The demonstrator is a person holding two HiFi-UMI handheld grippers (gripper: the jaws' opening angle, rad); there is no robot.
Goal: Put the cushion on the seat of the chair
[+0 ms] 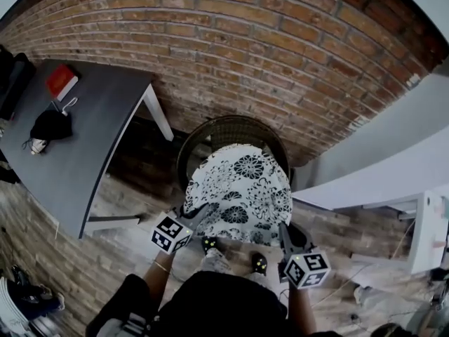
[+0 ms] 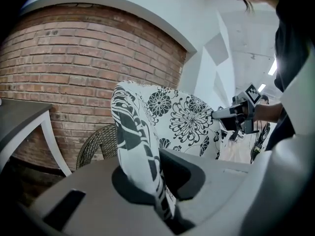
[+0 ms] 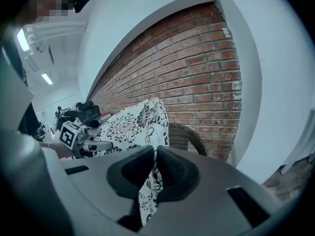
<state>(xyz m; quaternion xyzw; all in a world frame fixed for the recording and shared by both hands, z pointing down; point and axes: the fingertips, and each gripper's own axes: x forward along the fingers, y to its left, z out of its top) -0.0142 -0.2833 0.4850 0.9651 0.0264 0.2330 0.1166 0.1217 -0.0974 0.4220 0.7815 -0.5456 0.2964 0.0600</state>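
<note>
A round white cushion [image 1: 238,192] with a black flower print hangs flat between my two grippers, just over the dark wicker chair [image 1: 231,128] by the brick wall. My left gripper [image 1: 188,215] is shut on the cushion's near left edge. My right gripper [image 1: 283,232] is shut on its near right edge. In the left gripper view the cushion [image 2: 167,117] rises out of the jaws, the chair back [image 2: 98,141] shows behind it, and the right gripper [image 2: 216,114] pinches the far side. In the right gripper view the cushion [image 3: 130,124] runs to the left gripper [image 3: 106,145], with the chair [image 3: 189,136] behind.
A dark grey table [image 1: 77,132] with white legs stands left of the chair, carrying a red box [image 1: 62,81] and a black item [image 1: 50,126]. A white wall panel [image 1: 379,167] runs along the right. My shoes [image 1: 214,251] stand on the brick floor below the cushion.
</note>
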